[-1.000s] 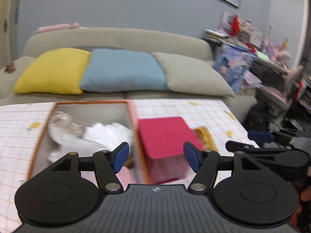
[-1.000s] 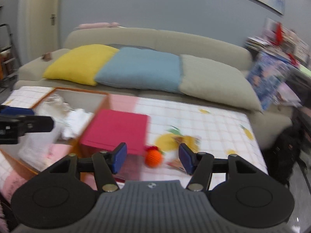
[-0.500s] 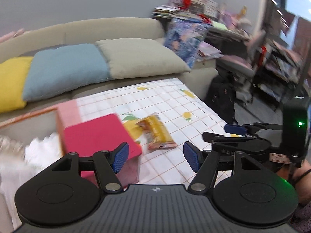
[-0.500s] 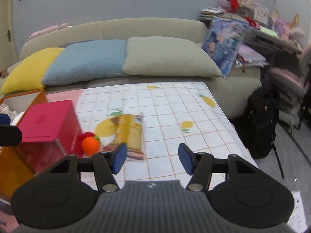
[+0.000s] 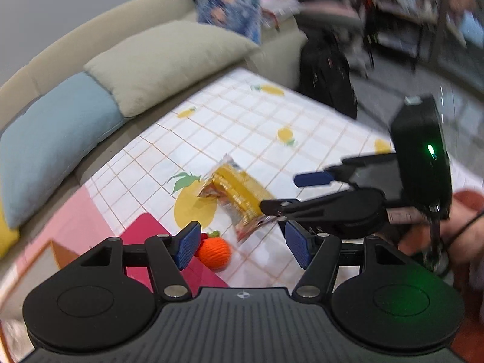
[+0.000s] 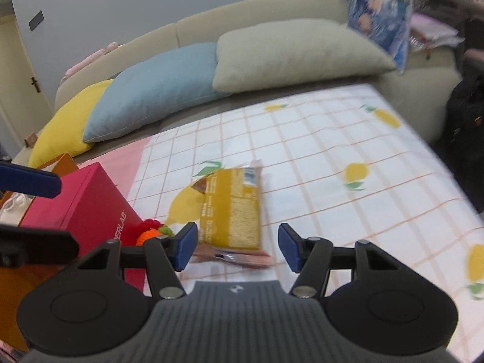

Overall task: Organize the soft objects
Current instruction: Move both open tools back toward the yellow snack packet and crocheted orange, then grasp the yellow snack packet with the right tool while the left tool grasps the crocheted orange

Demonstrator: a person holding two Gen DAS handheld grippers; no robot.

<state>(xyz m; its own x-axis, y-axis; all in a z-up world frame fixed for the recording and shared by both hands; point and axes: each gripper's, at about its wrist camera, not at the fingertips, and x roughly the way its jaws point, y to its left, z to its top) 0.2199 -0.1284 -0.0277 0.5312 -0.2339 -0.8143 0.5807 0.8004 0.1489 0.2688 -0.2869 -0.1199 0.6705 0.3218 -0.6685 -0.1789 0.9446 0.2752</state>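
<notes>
A yellow snack packet (image 5: 239, 193) lies flat on the checked tablecloth; it also shows in the right wrist view (image 6: 231, 211). An orange knitted ball (image 5: 214, 252) with red and green trim sits beside a red box (image 6: 81, 208); in the right wrist view the ball (image 6: 148, 233) is partly hidden by a finger. My left gripper (image 5: 242, 246) is open and empty, above the ball and packet. My right gripper (image 6: 237, 248) is open and empty, its jaws just short of the packet's near end. The right gripper (image 5: 296, 193) also shows from the side in the left wrist view.
The tablecloth (image 6: 348, 157) has lemon prints. An orange-rimmed bin (image 6: 57, 163) stands left of the red box. A beige sofa with yellow (image 6: 63, 124), blue (image 6: 157, 87) and grey (image 6: 290, 51) cushions runs behind the table. A black bag (image 5: 326, 78) and clutter stand to the right.
Both grippers have swung right, away from the bin, and dropped closer to the table. The packet and ball now sit just ahead of the fingers. Both stay open.
</notes>
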